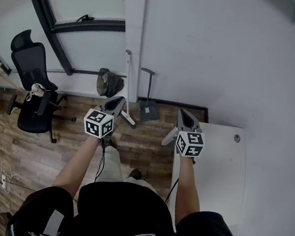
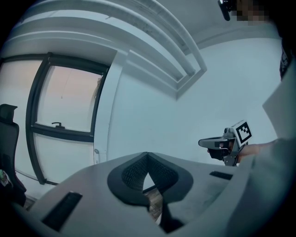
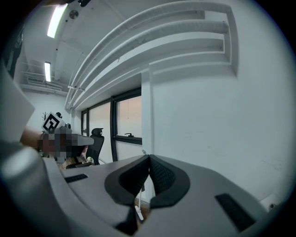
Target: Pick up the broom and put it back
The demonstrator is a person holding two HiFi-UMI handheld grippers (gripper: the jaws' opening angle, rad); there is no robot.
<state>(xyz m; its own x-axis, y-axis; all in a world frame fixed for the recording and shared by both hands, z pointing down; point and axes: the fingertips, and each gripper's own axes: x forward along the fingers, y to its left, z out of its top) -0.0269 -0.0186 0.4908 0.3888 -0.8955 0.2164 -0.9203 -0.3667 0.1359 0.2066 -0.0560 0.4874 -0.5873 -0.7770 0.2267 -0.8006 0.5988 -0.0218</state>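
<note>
The broom [image 1: 128, 89], a thin white stick with a small white head, leans upright against the white wall beside the window post. Through the low gap in the right gripper view a piece of the broom [image 3: 138, 205] shows. My left gripper [image 1: 121, 100] is held out in the air, its tips pointing at the broom's lower part and well short of it. Its jaws meet at the tip with nothing between them. My right gripper [image 1: 181, 112] hovers to the right, level with the left, also shut and empty. Each gripper shows in the other's view: right gripper [image 2: 201, 142], left gripper [image 3: 88, 138].
A grey dustpan [image 1: 148, 109] with a long handle stands against the wall right of the broom. A dark bag [image 1: 110, 82] lies left of it. A black office chair [image 1: 32, 91] stands at the left; a white table [image 1: 215, 170] sits under my right arm. Cables [image 1: 2, 176] lie on the wood floor.
</note>
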